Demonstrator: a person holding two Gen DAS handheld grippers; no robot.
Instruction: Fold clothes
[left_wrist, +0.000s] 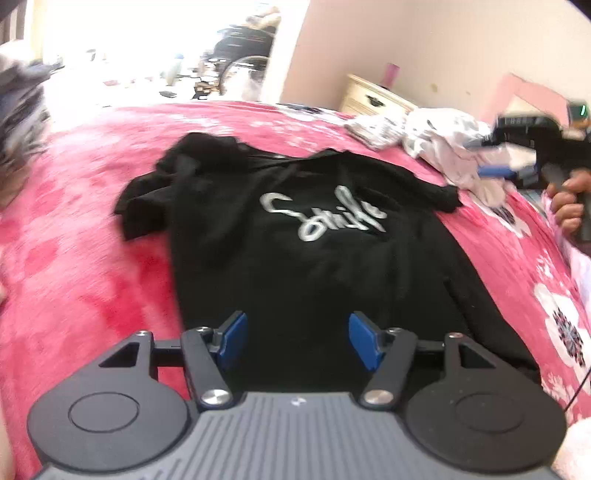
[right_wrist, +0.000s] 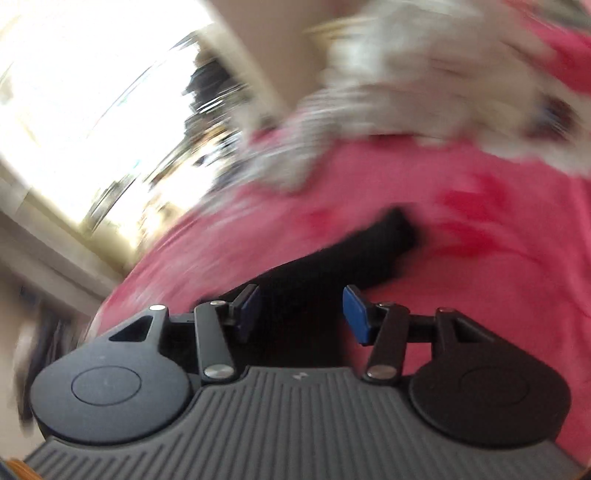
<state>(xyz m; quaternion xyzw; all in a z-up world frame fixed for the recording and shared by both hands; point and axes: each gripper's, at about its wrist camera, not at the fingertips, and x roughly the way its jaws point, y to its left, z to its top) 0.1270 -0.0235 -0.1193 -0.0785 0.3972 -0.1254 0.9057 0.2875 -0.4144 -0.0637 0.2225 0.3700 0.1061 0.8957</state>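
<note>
From my left tool (left_wrist: 297, 339) I look down along its two blue pads, which stand apart with nothing between them; they hang over the lower hem of a black T-shirt (left_wrist: 295, 258). The shirt lies spread face up on a bed covered by a pink blanket (left_wrist: 92, 258) with white flower prints, its collar pointing away from me and silver script lettering (left_wrist: 325, 216) across the chest. The sleeve on the left of this view is bunched and crumpled; the other sleeve lies flatter, near a heap of white clothes (left_wrist: 443, 147) farther back on the bed. At the right edge of this view I see my right tool (left_wrist: 495, 162), blurred, over that white heap, with a hand (left_wrist: 569, 206) gripping its handle. Beyond the bed stand a cream nightstand (left_wrist: 373, 98) against the wall and a wheelchair (left_wrist: 240, 48) in a bright doorway. The right wrist view is heavily blurred: the right tool's pads (right_wrist: 354, 314) also stand apart and grip nothing, above a black sleeve or edge of the shirt on the pink blanket, with the white clothes smeared across the top.
</note>
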